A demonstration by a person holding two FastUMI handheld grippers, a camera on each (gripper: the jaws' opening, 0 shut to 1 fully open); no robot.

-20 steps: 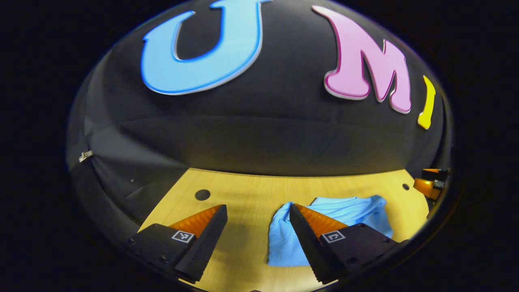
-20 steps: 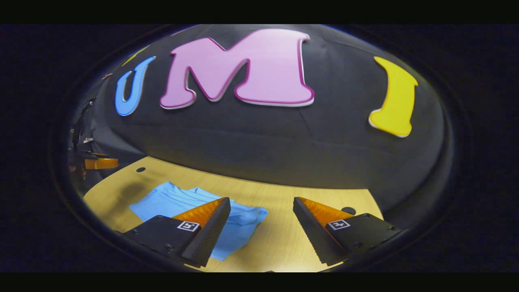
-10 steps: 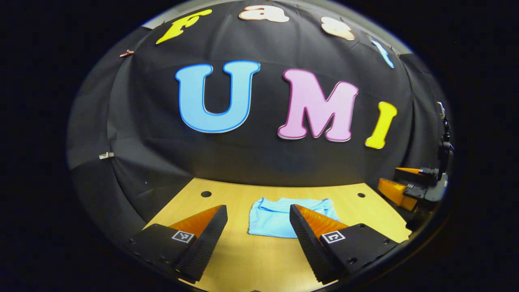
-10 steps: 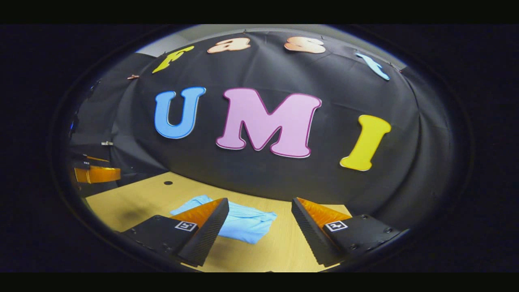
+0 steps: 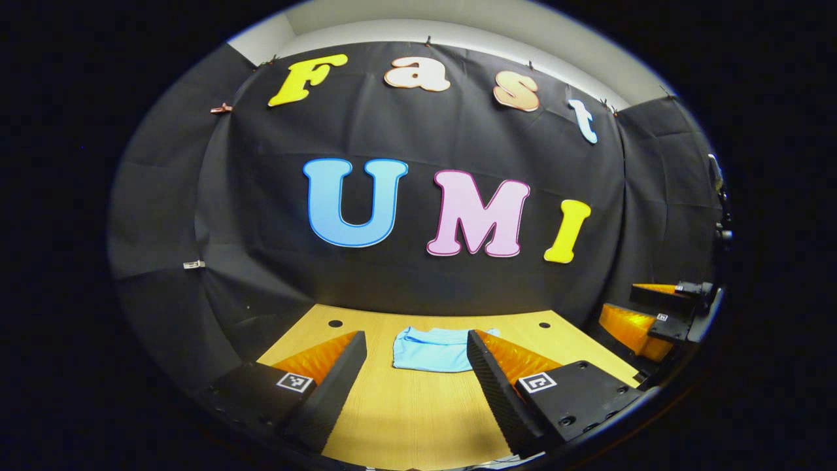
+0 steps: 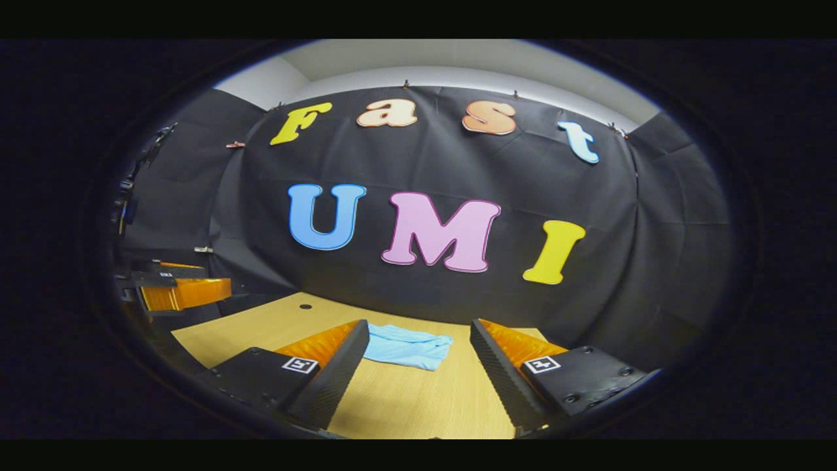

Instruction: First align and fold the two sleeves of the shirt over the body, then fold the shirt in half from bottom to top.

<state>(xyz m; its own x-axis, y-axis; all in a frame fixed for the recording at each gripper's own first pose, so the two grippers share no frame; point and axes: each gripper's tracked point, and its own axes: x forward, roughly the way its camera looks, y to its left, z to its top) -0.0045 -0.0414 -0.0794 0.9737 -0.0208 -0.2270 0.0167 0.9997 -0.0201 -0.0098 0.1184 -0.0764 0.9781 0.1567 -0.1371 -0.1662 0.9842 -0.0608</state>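
A light blue shirt [image 5: 431, 350] lies folded into a small flat packet near the far edge of the wooden table [image 5: 418, 418]. In the right gripper view the same shirt [image 6: 409, 347] rests ahead and slightly left. My left gripper [image 5: 416, 356] hangs open above the table's near part, well short of the shirt, nothing between its fingers. My right gripper [image 6: 418, 343] is open too, empty, and also back from the cloth. The right gripper [image 5: 654, 311] appears at the far right of the left gripper view; the left gripper [image 6: 173, 288] appears at the far left of the right gripper view.
The table [image 6: 405, 405] has two small dark holes [image 5: 335, 323] [image 5: 544, 324] near its back corners. Black cloth walls close in the booth behind and on both sides.
Both grippers have pulled back and up from the shirt, which now looks smaller and farther off. The shirt stays folded on the table.
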